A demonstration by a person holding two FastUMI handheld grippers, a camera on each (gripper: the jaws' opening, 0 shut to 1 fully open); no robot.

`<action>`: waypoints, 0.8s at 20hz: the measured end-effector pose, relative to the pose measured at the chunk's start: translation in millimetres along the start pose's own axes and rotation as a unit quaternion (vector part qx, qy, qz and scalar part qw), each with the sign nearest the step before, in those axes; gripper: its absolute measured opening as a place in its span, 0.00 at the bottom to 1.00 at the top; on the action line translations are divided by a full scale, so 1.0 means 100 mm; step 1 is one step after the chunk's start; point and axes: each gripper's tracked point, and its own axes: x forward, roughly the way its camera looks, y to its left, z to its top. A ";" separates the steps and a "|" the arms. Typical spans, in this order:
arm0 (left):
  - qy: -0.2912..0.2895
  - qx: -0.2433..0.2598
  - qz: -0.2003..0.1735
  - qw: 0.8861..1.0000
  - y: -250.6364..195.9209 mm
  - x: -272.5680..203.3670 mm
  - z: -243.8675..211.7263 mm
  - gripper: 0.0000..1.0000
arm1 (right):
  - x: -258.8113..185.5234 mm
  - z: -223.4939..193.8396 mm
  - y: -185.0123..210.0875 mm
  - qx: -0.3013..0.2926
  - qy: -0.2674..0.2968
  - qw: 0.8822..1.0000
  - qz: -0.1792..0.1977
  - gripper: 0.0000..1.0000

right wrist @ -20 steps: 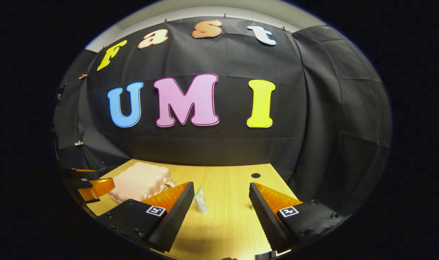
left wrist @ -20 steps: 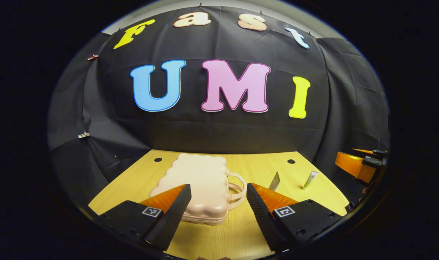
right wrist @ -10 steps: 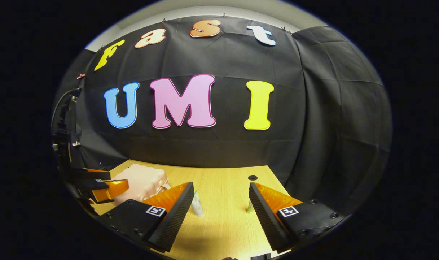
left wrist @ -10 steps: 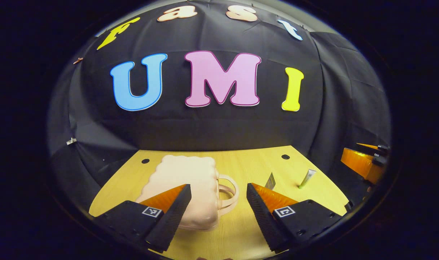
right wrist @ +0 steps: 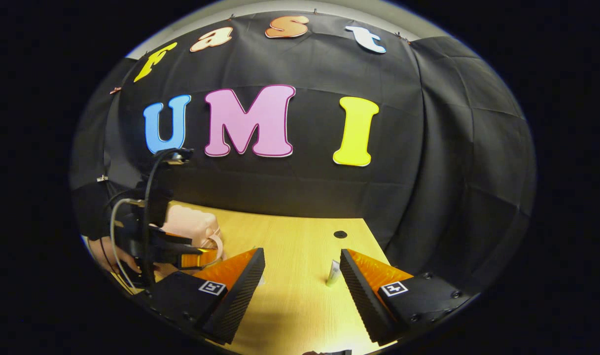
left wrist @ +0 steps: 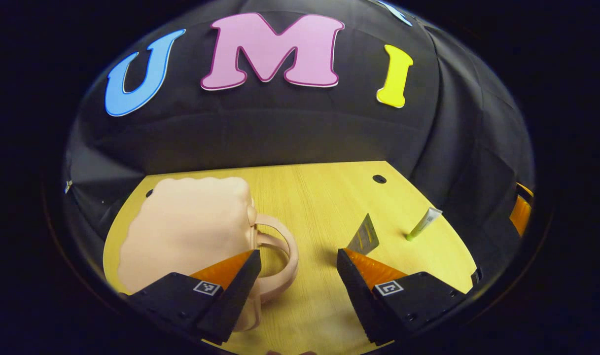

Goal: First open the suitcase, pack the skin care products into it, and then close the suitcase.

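Note:
A pale pink suitcase (left wrist: 186, 227) lies flat and closed on the left of the wooden table (left wrist: 319, 197), its looped handle (left wrist: 280, 249) pointing right. My left gripper (left wrist: 299, 278) hovers open just above and in front of that handle, its left finger over the case's near corner. A grey flat tube (left wrist: 365, 236) stands by its right finger, and a green-and-white tube (left wrist: 423, 224) lies farther right. My right gripper (right wrist: 302, 281) is open above the table, with the green-and-white tube (right wrist: 333, 273) just ahead between its fingers. The right gripper view has the suitcase (right wrist: 191, 224) and left gripper (right wrist: 194, 257) at left.
Black cloth walls close in the table at the back and on both sides. Round holes (left wrist: 379, 178) sit in the tabletop near the far edge. A hand (right wrist: 102, 251) and cables (right wrist: 147, 207) of the left gripper rise at the left of the right gripper view.
My left gripper has moved forward and tipped down, so the suitcase and handle are much closer. The right gripper view has shifted left; the green-and-white tube now lies between its fingers.

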 end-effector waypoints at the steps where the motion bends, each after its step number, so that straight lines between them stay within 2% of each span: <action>1: 0.010 -0.001 0.003 1.000 -0.01 0.13 -0.05 0.98 | 0.01 -0.05 0.01 0.003 0.005 1.000 0.006 0.97; 2: 0.024 -0.009 0.005 1.000 -0.02 0.24 -0.10 0.94 | 0.04 -0.12 0.02 0.007 0.015 1.000 0.011 0.97; 4: 0.043 -0.019 -0.002 0.999 -0.11 0.46 -0.19 0.98 | 0.10 -0.18 -0.05 -0.006 0.020 1.000 0.011 0.97; 5: 0.045 -0.009 0.000 0.999 -0.12 0.50 -0.19 0.91 | 0.12 -0.17 -0.11 -0.015 0.017 1.000 0.006 0.98; 7: 0.061 0.019 0.035 0.997 -0.04 0.68 -0.21 0.89 | 0.18 -0.18 -0.19 -0.011 0.019 1.000 0.002 0.97; 8: 0.071 0.022 0.048 0.996 0.00 0.75 -0.26 0.91 | 0.21 -0.21 -0.21 -0.003 0.025 1.000 0.002 0.98; 10: 0.091 0.015 0.077 0.993 0.12 0.86 -0.34 0.86 | 0.24 -0.25 -0.27 0.008 0.033 0.999 -0.002 0.97; 12: 0.101 0.025 0.112 0.988 0.28 0.91 -0.39 0.70 | 0.27 -0.29 -0.32 0.013 0.036 0.999 -0.005 0.97; 13: 0.108 0.025 0.108 0.988 0.29 0.95 -0.42 0.53 | 0.27 -0.29 -0.34 0.015 0.037 0.999 -0.006 0.97; 14: 0.116 0.014 0.105 0.988 0.24 0.94 -0.44 0.45 | 0.28 -0.30 -0.35 0.018 0.039 0.999 -0.006 0.97; 15: 0.121 0.006 0.102 0.987 0.20 0.93 -0.44 0.25 | 0.28 -0.32 -0.35 0.021 0.041 0.999 -0.006 0.97; 16: 0.122 0.006 0.100 0.987 0.20 0.91 -0.39 0.23 | 0.27 -0.33 -0.35 0.024 0.044 0.999 -0.006 0.97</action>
